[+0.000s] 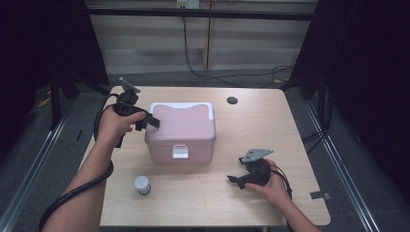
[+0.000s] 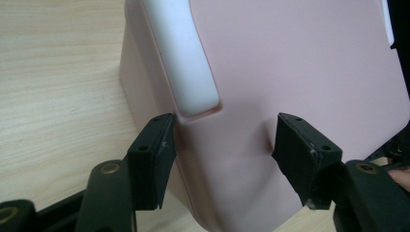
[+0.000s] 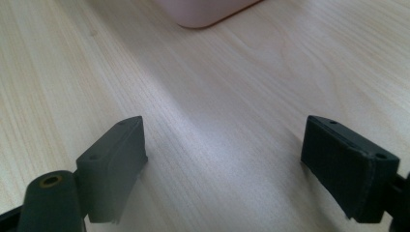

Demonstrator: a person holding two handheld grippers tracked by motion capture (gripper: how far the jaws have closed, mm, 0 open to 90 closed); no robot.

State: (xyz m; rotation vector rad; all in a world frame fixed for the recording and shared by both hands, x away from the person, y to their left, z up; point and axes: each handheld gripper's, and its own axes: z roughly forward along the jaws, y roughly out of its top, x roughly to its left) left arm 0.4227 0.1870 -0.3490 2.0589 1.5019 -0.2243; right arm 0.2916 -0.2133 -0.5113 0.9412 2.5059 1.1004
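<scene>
At the left end of the pink box, the left gripper (image 1: 151,122) hovers with its jaws spread wide, straddling the rounded corner of the lid without pressing on it; in the left gripper view both black pads (image 2: 153,150) stand clear of the plastic. That stance looks meant either to steady the box or to reach the white handle (image 2: 186,58) that lies folded flat in its recess along the lid's top. The pink box (image 1: 180,129) sits shut near the middle of the table (image 1: 270,121), its white latch (image 1: 180,152) facing the person, so it seems the lid has yet to be opened. Well apart, near the front right of the table, the right gripper (image 1: 235,181) rests low on the wood with its jaws also wide and nothing between them, apparently waiting its turn. A small white-capped jar (image 1: 142,185) stands upright at the front left, near the box and untouched, perhaps set there to go inside.
</scene>
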